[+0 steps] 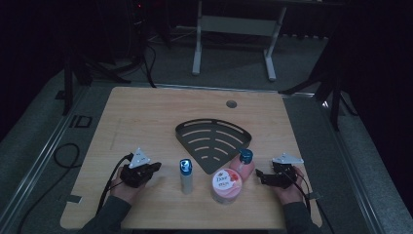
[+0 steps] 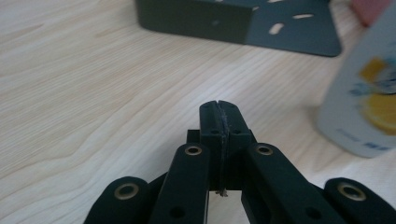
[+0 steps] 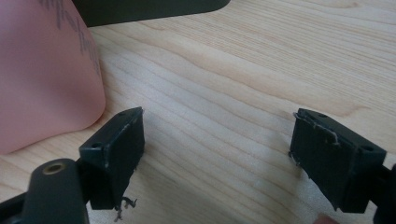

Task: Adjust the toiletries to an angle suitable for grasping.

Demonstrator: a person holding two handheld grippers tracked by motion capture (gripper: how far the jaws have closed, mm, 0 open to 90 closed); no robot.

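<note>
A dark fan-shaped slotted rack (image 1: pixel 213 139) lies at the table's middle. In front of it stand a white bottle with a blue cap (image 1: pixel 185 176), a pink bottle with a blue cap (image 1: pixel 243 163) and a round pink-lidded Dove jar (image 1: pixel 227 185). My left gripper (image 1: pixel 156 167) sits left of the white bottle; its jaws (image 2: pixel 219 109) are shut with nothing between them, and the white bottle (image 2: pixel 364 102) stands to their right. My right gripper (image 1: pixel 259 176) is just right of the jar and pink bottle. It is open (image 3: pixel 217 135) over bare wood, with a pink container (image 3: pixel 42 74) close on its left.
The wooden table (image 1: pixel 146 112) has a round cable hole (image 1: pixel 231 104) at the back. The rack's edge (image 2: pixel 243 23) lies ahead of the left jaws and its corner (image 3: pixel 149 9) ahead of the right jaws. Cables trail off the table's left side.
</note>
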